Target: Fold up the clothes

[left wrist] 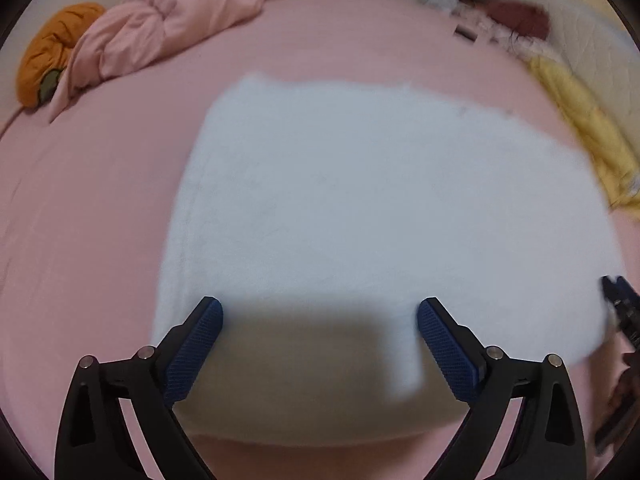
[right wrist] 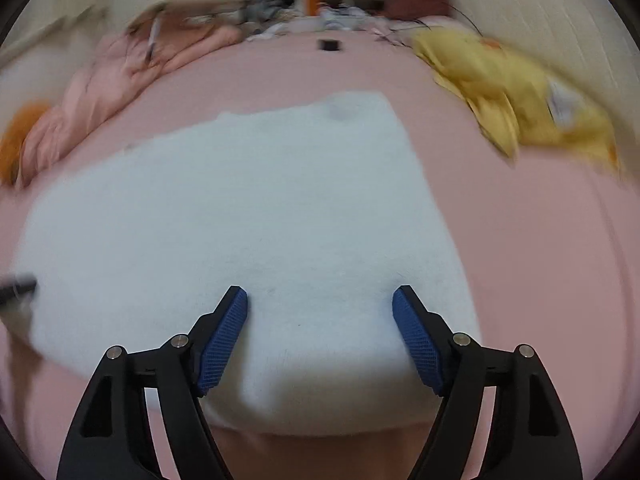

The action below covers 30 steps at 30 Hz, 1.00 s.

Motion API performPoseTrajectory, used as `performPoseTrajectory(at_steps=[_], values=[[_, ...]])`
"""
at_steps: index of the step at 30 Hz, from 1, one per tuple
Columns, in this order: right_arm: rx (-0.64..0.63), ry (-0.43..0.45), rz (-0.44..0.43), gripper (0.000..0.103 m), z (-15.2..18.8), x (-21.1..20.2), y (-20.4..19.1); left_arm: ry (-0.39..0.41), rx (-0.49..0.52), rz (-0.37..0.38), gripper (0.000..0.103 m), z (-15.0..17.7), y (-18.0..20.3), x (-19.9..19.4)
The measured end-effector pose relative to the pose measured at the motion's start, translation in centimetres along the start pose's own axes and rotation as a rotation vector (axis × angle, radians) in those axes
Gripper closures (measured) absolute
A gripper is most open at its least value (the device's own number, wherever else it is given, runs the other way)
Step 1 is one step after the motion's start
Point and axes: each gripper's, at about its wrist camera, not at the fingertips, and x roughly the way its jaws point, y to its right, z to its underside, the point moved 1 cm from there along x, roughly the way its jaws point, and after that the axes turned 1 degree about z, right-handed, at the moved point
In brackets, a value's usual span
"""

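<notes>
A white fleecy garment (left wrist: pixel 360 208) lies spread flat on the pink bed sheet (left wrist: pixel 80 240); it also shows in the right wrist view (right wrist: pixel 248 220). My left gripper (left wrist: pixel 320 312) is open and empty, hovering over the garment's near edge toward its left side. My right gripper (right wrist: pixel 320 300) is open and empty, over the near edge toward the garment's right side. The right gripper's tip (left wrist: pixel 618 300) shows at the far right of the left wrist view. Both views are blurred by motion.
A crumpled pink duvet (left wrist: pixel 168 20) and an orange cushion (left wrist: pixel 52 52) lie at the back left. A yellow garment (right wrist: pixel 516 92) lies at the back right. Clutter and a dark red item (left wrist: pixel 516 16) sit at the bed's far end.
</notes>
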Motion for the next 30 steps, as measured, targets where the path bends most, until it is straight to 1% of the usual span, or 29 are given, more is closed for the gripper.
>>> performPoseTrajectory(at_steps=[2, 3, 4, 5, 6, 7, 8, 9, 10, 13, 14, 15, 16, 17, 18, 20, 21, 22, 23, 24, 27, 29, 30], values=[[-0.017, 0.057, 0.032, 0.028, -0.3, -2.1, -0.8, 0.028, 0.05, -0.042, 0.005, 0.0, 0.9, -1.4], [-0.026, 0.086, 0.048, 0.028, -0.5, -3.2, -1.3, 0.049, 0.076, -0.038, 0.005, 0.3, 1.3, -2.2], [-0.043, 0.123, -0.009, 0.027, -0.4, -4.0, -1.7, 0.037, 0.081, -0.041, 0.004, 0.6, 1.4, -2.1], [-0.058, 0.121, -0.041, 0.027, -0.1, -3.8, -2.1, 0.011, 0.078, -0.049, 0.003, 0.8, 1.4, -1.7], [-0.077, 0.051, -0.023, 0.026, 0.1, -2.4, -2.3, -0.033, 0.064, -0.061, 0.003, 1.1, 1.1, -0.8], [-0.086, -0.034, 0.012, 0.026, 0.4, -0.9, -2.3, -0.065, 0.029, -0.056, 0.001, 1.2, 0.6, 0.0], [-0.072, -0.05, 0.007, 0.026, 0.4, -0.7, -2.0, -0.089, -0.014, -0.045, 0.001, 1.3, 0.0, 0.5], [-0.056, -0.063, 0.002, 0.026, 0.4, -0.5, -1.7, -0.085, -0.037, -0.044, 0.001, 1.4, -0.3, 0.4], [-0.041, -0.077, -0.003, 0.026, 0.5, -0.3, -1.5, -0.064, -0.051, -0.053, 0.001, 1.2, -0.4, -0.3], [-0.087, 0.059, 0.017, 0.026, 0.3, -3.4, -2.3, 0.017, -0.062, -0.048, 0.001, 1.3, -0.2, -2.0], [-0.117, 0.063, -0.001, 0.026, 0.6, -2.9, -2.2, -0.01, -0.064, -0.065, 0.001, 1.5, -0.3, -1.4], [-0.122, -0.026, 0.01, 0.026, 1.2, -1.3, -2.0, -0.064, -0.067, -0.08, 0.001, 1.8, -0.4, -0.3], [-0.119, -0.043, -0.002, 0.025, 1.2, -0.9, -1.7, -0.103, -0.077, -0.069, 0.001, 2.1, -0.8, 0.6], [-0.114, -0.058, -0.015, 0.025, 1.2, -0.6, -1.4, -0.092, -0.094, -0.049, 0.001, 2.3, -1.1, 0.6], [-0.11, -0.073, -0.029, 0.025, 1.2, -0.2, -1.1, -0.064, -0.103, -0.047, 0.001, 2.3, -1.3, 0.0], [-0.145, -0.039, -0.027, 0.025, 1.2, -1.0, -1.4, -0.022, -0.103, -0.059, 0.001, 2.5, -1.6, -1.0], [-0.156, -0.013, -0.029, 0.025, 1.4, -1.5, -1.5, -0.031, -0.102, -0.056, 0.001, 2.8, -1.9, -0.8], [-0.143, -0.03, -0.023, 0.025, 1.8, -1.1, -1.0, -0.048, -0.103, -0.047, 0.0, 3.0, -2.2, -0.4], [-0.129, -0.071, -0.032, 0.025, 2.5, -0.1, -0.3, -0.064, -0.103, -0.037, 0.0, 3.2, -2.5, 0.0], [-0.135, -0.058, -0.043, 0.024, 2.6, 0.0, -0.2, -0.08, -0.104, -0.028, 0.0, 3.4, -2.8, 0.4], [-0.133, -0.067, -0.058, 0.024, 1.3, -0.8, 0.1, -0.063, -0.118, -0.06, 0.0, 3.2, -3.3, -0.6], [-0.098, -0.006, -0.043, 0.024, 0.6, -3.3, 0.3, -0.002, -0.123, -0.08, 0.002, 3.1, -3.3, -2.8], [-0.091, 0.017, -0.017, 0.024, 0.3, -4.5, 0.3, 0.031, -0.125, -0.089, 0.002, 3.1, -3.3, -4.1]])
